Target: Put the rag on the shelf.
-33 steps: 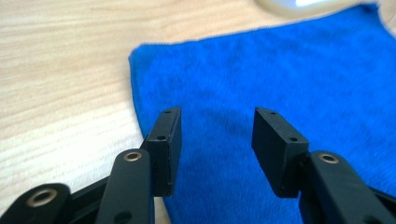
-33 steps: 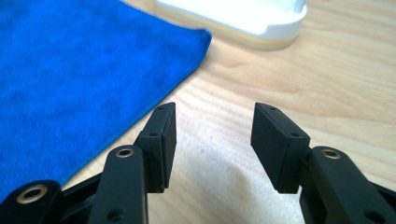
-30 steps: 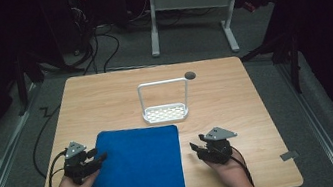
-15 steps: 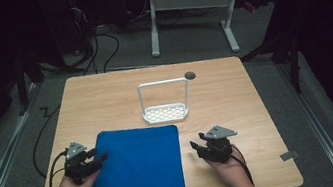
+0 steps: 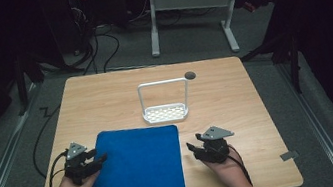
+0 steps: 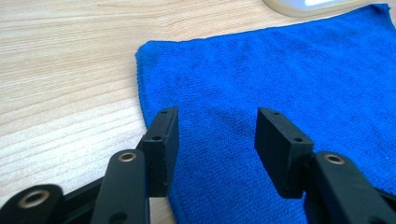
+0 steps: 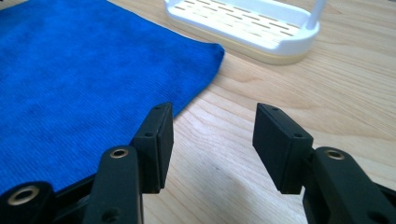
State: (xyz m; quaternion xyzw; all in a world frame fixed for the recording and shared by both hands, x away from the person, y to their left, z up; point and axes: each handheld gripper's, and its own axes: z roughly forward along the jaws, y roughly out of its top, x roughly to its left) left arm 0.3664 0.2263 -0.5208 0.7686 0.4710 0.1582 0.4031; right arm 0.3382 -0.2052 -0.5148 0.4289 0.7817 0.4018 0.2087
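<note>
Blue cloth (image 5: 136,171) flat, soft, limp, light; pinch at edges or corners. Left gripper (image 5: 98,161) and right gripper (image 5: 191,148) both gaping, jaws just widened, nothing between.

A light wooden square table (image 5: 238,112) is seen in the middle, with a small white slotted plastic rack with a tall hoop handle (image 5: 165,112) set near its centre. A little dark round disc (image 5: 190,75) is spotted just behind it, apart from it. Black cables (image 5: 101,48) are sprawled over the grey carpeted floor (image 5: 267,37) beyond.
</note>
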